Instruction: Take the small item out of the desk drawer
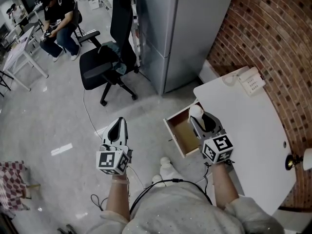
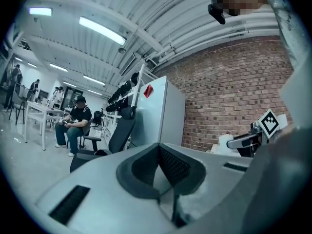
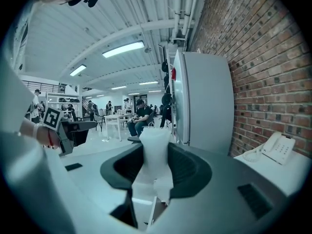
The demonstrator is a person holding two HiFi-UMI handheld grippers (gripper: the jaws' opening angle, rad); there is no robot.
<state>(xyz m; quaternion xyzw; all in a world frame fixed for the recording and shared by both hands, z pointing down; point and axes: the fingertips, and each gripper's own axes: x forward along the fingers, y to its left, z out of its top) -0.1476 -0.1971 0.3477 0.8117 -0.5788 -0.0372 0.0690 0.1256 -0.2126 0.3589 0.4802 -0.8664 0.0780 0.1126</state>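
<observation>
My right gripper (image 1: 197,116) is shut on a small white item (image 1: 195,110), held up above the open wooden desk drawer (image 1: 181,136). In the right gripper view the small white item (image 3: 155,152) stands upright between the dark pads (image 3: 187,172) and pokes out past the tips. My left gripper (image 1: 118,124) hangs over the floor to the left, well away from the drawer. In its own view the left gripper (image 2: 158,149) has its jaws together with nothing between them.
A white desk (image 1: 253,135) runs along the brick wall (image 1: 273,28), with a white phone (image 1: 250,80) at its far end. A grey cabinet (image 1: 180,28) and a black office chair (image 1: 105,65) stand beyond the drawer. A seated person (image 1: 58,21) is far off at the left.
</observation>
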